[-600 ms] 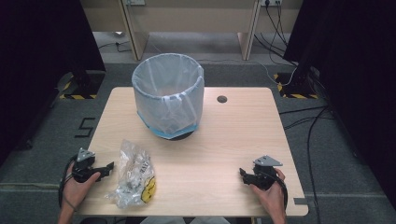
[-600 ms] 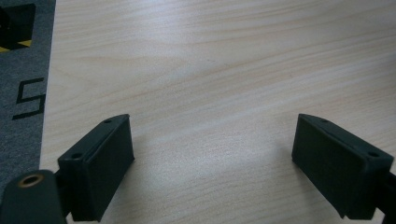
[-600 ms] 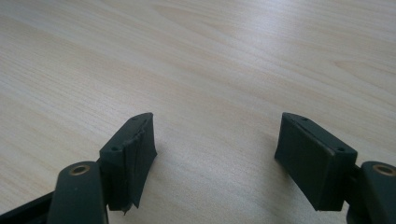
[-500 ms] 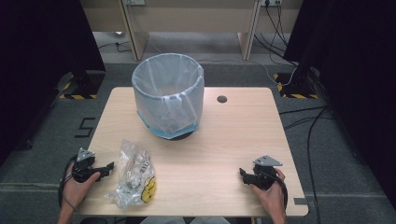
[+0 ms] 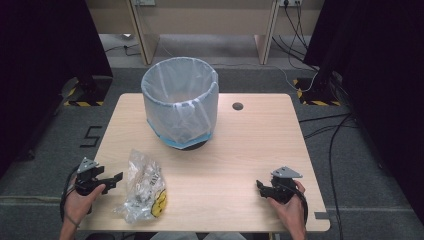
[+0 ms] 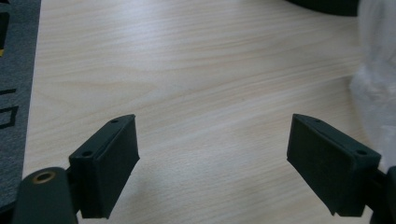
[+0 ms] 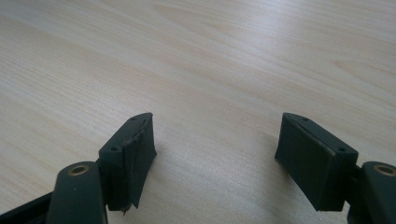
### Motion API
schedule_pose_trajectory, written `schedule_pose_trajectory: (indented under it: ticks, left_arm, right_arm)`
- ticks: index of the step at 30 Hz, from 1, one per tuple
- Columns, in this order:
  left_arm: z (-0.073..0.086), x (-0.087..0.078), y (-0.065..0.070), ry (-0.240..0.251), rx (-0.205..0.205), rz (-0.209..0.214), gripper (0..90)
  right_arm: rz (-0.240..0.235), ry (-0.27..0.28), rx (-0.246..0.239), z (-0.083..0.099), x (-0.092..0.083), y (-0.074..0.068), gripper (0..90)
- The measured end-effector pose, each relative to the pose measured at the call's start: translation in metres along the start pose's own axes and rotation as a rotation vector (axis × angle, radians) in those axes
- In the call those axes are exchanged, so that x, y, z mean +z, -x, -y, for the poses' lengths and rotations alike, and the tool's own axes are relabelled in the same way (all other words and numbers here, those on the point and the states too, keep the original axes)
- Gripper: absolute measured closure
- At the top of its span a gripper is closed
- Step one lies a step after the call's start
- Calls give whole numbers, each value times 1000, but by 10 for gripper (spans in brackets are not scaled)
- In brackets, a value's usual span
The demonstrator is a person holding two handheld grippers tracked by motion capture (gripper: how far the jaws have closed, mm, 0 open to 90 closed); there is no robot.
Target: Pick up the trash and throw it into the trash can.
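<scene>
Clearly the work centres on the crumpled plastic bag (image 5: 142, 186), which lies on the surface (image 5: 240, 150) near its front left corner, clear film with some yellow print at its near end. What it holds cannot be made out through the creases. Just left of the bag, the left gripper (image 5: 116, 178) points toward it with jaws spread wide and nothing between them; in the left gripper view the bag's pale edge (image 6: 376, 79) sits just beyond the right-hand jaw, not touched. My reading is that the reach for the bag is in hand and the grasp is not yet made. The next move calls for sliding the gripper to the right so that a fold of film comes between the jaws, then closing gently, since thin film may slip or bunch.

Behind the bag, toward the far edge, stands the bin (image 5: 180, 107), lined with a translucent bag of its own; it looks empty, and is likely where the bag goes. Well to the right of the bag, the right gripper (image 5: 260, 186) rests low over bare wood, jaws likewise spread and holding nothing.
</scene>
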State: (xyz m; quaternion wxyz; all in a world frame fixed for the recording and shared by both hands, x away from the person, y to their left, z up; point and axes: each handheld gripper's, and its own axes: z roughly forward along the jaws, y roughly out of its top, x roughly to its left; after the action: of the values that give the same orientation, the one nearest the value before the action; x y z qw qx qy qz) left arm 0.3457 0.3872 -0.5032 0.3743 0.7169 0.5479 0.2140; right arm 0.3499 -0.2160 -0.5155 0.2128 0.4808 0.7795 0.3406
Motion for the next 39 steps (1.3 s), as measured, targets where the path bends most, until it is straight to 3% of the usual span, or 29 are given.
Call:
schedule_pose_trajectory:
  ticks: [11, 12, 19, 26, 30, 39]
  left_arm:
    - [-14, -26, 11, 48, -9, 81, 162]
    - [-17, -31, 15, 53, -6, 102, 162]
    - [-27, -45, 31, 70, 4, 145, 166]
    - [-31, -45, 41, 53, 18, 171, 167]
    - [-36, -47, 45, 65, 25, 209, 167]
    - [-46, -47, 59, 65, 55, 234, 163]
  right_arm:
    - [1, -1, 1, 0, 0, 0, 278]
    - [2, -1, 2, 0, 0, 0, 277]
    - [4, 2, -2, 0, 1, 0, 274]
    - [4, 1, -1, -1, 1, 0, 270]
    - [4, 0, 3, -1, 1, -1, 267]
    - [3, 0, -2, -1, 2, 0, 263]
